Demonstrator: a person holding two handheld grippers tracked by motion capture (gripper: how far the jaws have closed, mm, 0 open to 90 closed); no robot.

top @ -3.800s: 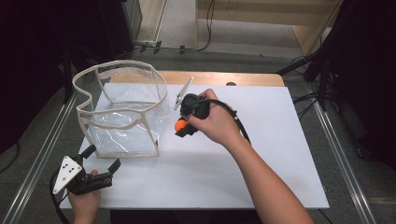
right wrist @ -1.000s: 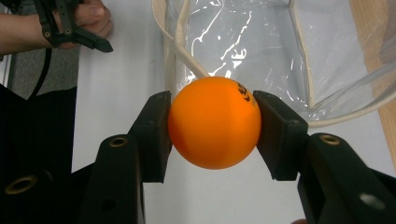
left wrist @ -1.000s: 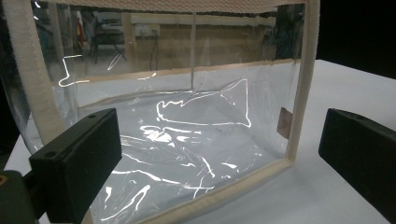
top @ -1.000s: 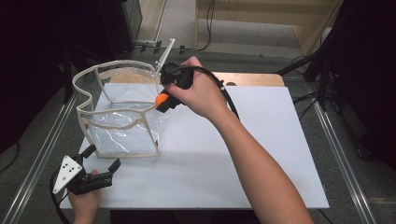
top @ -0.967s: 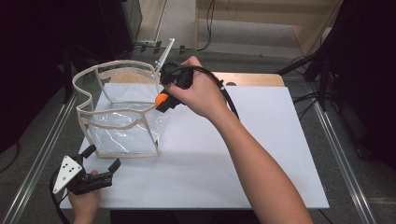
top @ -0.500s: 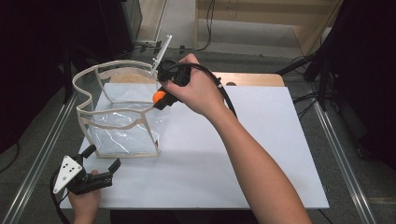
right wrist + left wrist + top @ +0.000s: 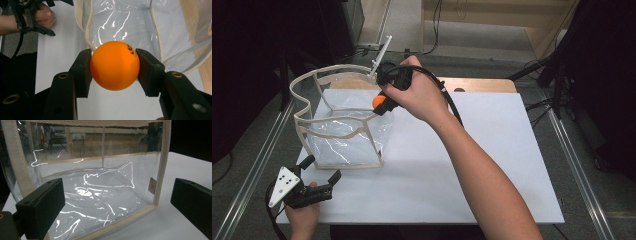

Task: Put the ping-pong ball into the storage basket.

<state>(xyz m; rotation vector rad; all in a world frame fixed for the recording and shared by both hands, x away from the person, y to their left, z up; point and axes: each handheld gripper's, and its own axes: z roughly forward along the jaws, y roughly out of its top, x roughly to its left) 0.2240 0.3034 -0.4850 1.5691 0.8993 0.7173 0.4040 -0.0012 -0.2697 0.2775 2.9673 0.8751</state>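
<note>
An orange ball (image 7: 115, 65) sits clamped between the two black jaws of my right gripper (image 7: 114, 67), which is shut on it. From the high view the ball (image 7: 379, 101) hangs over the right rim of a clear plastic bag (image 7: 343, 125) with cream fabric edging, standing open on the white table. My left gripper (image 7: 319, 172) rests at the table's front left corner, open, with nothing between its jaws. Through the left gripper view the bag's near wall (image 7: 100, 182) stands just ahead of those jaws.
The white table top (image 7: 472, 165) stretches wide to the right of the bag. A wooden strip (image 7: 477, 84) runs along the far edge. Metal rails (image 7: 257, 160) flank the table. A black cable (image 7: 447, 97) trails from the right gripper over the wrist.
The right hand has carried the ball slightly left, from beside the bag's right edge to over its rim. The left gripper has stayed put.
</note>
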